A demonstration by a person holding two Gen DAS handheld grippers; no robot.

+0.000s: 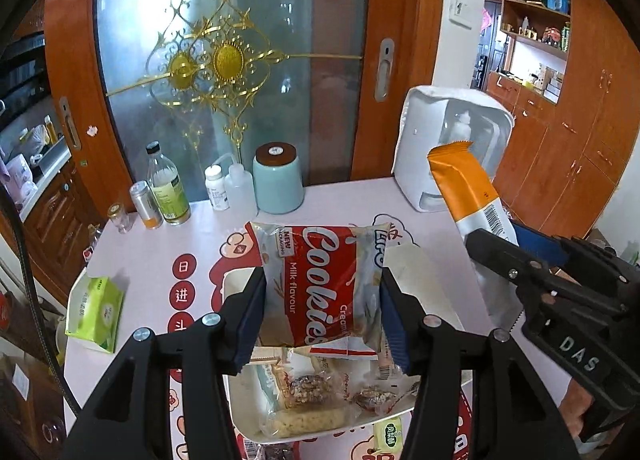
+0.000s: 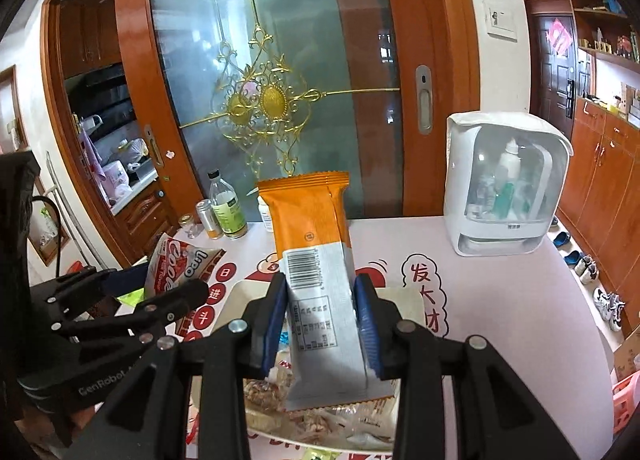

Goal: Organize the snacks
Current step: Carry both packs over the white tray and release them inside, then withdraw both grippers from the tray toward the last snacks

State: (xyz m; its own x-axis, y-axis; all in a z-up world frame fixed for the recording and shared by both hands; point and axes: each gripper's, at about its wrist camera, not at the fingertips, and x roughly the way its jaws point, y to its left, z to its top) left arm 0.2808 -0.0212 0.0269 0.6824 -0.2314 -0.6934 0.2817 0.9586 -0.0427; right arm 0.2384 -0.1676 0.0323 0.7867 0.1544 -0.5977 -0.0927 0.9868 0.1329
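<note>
Gripping a red-and-white cookie packet between its closed fingers, the left gripper is holding it above the white snack tray on the bench, while the right gripper is clamping an orange-and-white wrapped bar upright over that tray

The left claw grips a red-and-white cookie packet above a white tray of snacks on the table. At right, the right claw holds an orange-and-white wrapper.
</note>
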